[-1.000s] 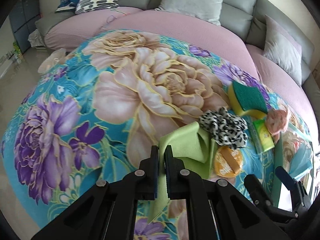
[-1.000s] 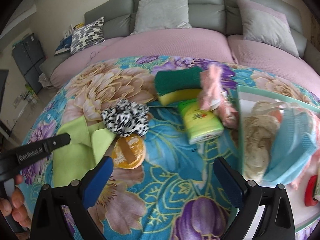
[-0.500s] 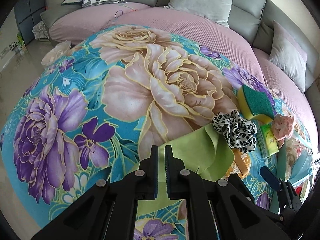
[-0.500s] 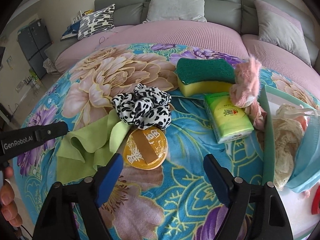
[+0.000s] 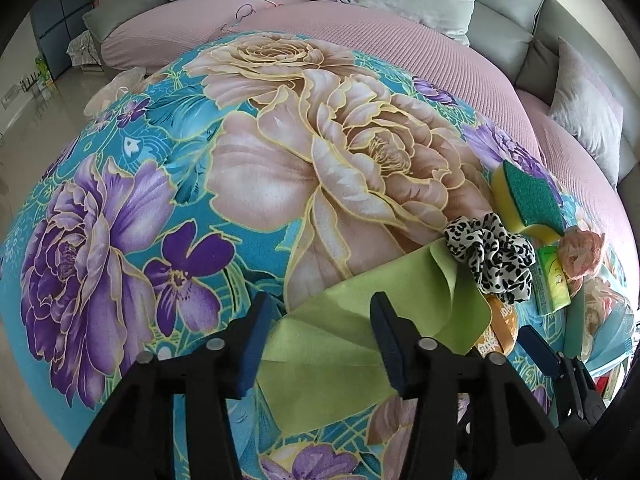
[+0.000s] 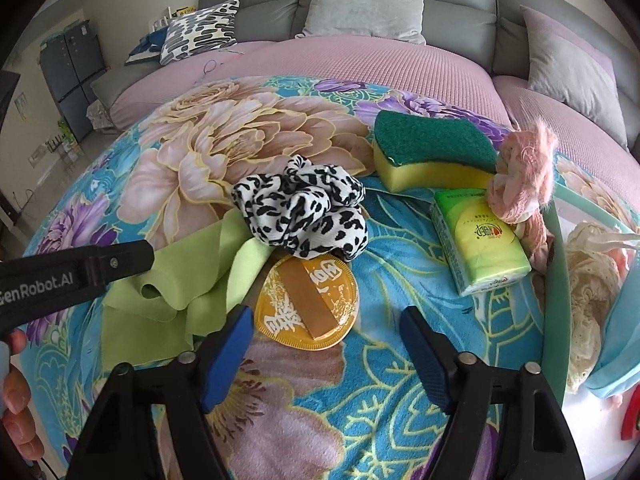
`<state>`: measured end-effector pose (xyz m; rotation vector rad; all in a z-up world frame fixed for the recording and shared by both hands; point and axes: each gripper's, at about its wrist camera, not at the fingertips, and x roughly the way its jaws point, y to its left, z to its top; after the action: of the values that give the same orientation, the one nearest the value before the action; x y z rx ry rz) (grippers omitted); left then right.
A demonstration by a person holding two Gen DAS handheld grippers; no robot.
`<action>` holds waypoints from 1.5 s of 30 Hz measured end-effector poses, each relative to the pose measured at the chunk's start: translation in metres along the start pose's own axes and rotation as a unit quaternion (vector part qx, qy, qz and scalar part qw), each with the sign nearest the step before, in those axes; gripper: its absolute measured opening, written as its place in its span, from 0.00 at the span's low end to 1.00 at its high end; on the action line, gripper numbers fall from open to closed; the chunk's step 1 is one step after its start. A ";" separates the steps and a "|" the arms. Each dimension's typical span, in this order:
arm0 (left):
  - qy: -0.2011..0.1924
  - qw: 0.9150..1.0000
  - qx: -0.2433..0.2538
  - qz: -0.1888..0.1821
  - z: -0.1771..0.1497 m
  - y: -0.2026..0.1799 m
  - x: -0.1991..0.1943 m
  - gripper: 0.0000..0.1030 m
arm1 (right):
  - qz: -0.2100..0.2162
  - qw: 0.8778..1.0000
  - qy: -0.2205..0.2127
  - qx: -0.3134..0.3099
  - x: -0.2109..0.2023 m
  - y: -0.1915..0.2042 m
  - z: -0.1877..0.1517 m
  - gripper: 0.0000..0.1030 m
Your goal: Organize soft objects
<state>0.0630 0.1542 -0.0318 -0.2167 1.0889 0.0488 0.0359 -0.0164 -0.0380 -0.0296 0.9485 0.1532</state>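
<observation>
- A grey sofa [image 6: 360, 4] with pink seat covers and loose cushions curves round the far side of the scene.
- In front of it a floral cloth [image 5: 240, 184], turquoise with big peach and purple blooms, covers the tabletop that carries all the soft things.
- A green-rimmed tray [image 6: 558, 280] sits at the right edge; it holds cream lace and a light blue cloth, though the rest of its load is cut off by the picture's edge.
- A lime-green cloth [image 5: 340, 344] lies rumpled on the near left part of the tabletop, directly between the fingers of the left tool [image 5: 320, 340]. Its jaws have just been opening and stand spread, with the pads clear of the cloth.
- The right tool [image 6: 328, 344] hovers over bare floral cloth just in front of the orange disc; its jaws have just been closing but remain well apart, with nothing between them.
- A yellow sponge with a green scouring top [image 6: 432, 156] lies toward the sofa.
- A black-and-white scrunchie [image 6: 304, 212] overlaps the green cloth's far corner.
- A green tissue pack [image 6: 480, 240] lies beside the tray, with a pink fluffy scrunchie [image 6: 524, 176] resting against its far end.
- An orange round disc [image 6: 308, 304] touches the black-and-white scrunchie's near side.
</observation>
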 end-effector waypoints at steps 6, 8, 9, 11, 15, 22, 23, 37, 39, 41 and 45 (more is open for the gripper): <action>0.002 1.000 0.005 -0.006 0.001 -0.002 0.005 0.74 | 0.010 1.000 -0.003 -0.001 -0.001 0.001 0.001 0.64; -0.002 1.000 0.005 -0.009 0.001 -0.003 0.004 0.79 | 0.014 1.000 -0.003 -0.002 -0.002 0.001 0.001 0.60; -0.003 1.000 0.005 -0.011 0.001 -0.003 0.005 0.83 | 0.016 1.000 -0.004 -0.002 -0.003 0.002 0.001 0.57; -0.005 1.000 0.004 -0.018 0.001 -0.004 0.005 0.84 | 0.022 1.000 -0.005 -0.003 -0.004 0.003 0.001 0.53; -0.007 1.000 0.005 -0.025 0.001 -0.007 0.007 0.87 | 0.025 1.000 -0.006 -0.003 -0.004 0.003 0.000 0.51; -0.018 0.999 -0.008 -0.028 0.001 -0.004 0.009 0.95 | 0.038 0.999 -0.008 0.008 -0.008 -0.002 0.000 0.50; -0.020 0.999 -0.010 -0.031 0.001 -0.004 0.010 0.95 | 0.038 0.999 -0.006 0.010 -0.008 -0.002 -0.001 0.50; 0.016 0.998 0.041 -0.042 -0.005 -0.025 0.028 0.95 | 0.015 0.999 -0.008 0.045 -0.031 -0.029 -0.009 0.50; 0.021 0.997 0.054 -0.043 -0.007 -0.028 0.029 0.95 | 0.011 0.999 -0.015 0.051 -0.037 -0.034 -0.009 0.50; 0.025 0.996 0.070 -0.050 -0.009 -0.035 0.030 0.95 | 0.009 0.998 -0.020 0.056 -0.042 -0.038 -0.010 0.50; 0.039 0.991 0.120 -0.043 -0.017 -0.052 0.033 0.95 | 0.006 0.998 -0.025 0.063 -0.046 -0.044 -0.008 0.50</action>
<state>0.0714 0.0980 -0.0609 -0.0495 1.1518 -0.1696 0.0091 -0.0660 -0.0074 0.0960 0.9079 0.1036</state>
